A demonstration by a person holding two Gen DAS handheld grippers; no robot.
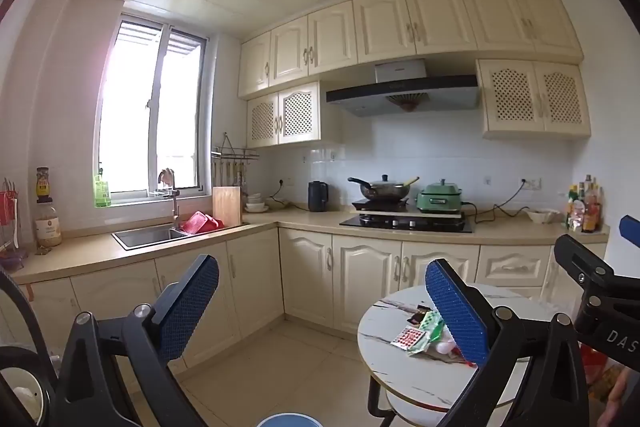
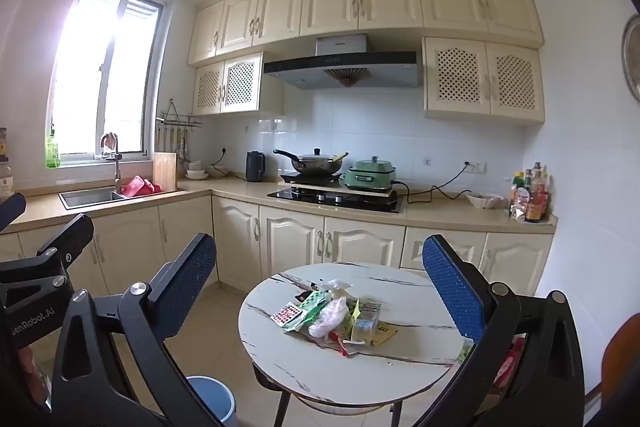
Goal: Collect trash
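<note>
Right wrist, mixed wrappers [image 2: 336,315] piled, table [image 2: 420,359] ctr.

The round white marble-look table top [image 2: 404,343] is smooth and glossy with dark veins. On it lies a heap of crinkled plastic wrappers [image 2: 334,313], shiny film beside a foil blister sheet [image 2: 286,315]. The black gripper fingers carry blue dimpled rubbery pads [image 2: 454,291]. The sink [image 1: 146,235] is brushed steel; the upright chopping board [image 1: 227,203] is pale matt wood; the blue bucket [image 2: 214,401] looks like smooth plastic.
</note>
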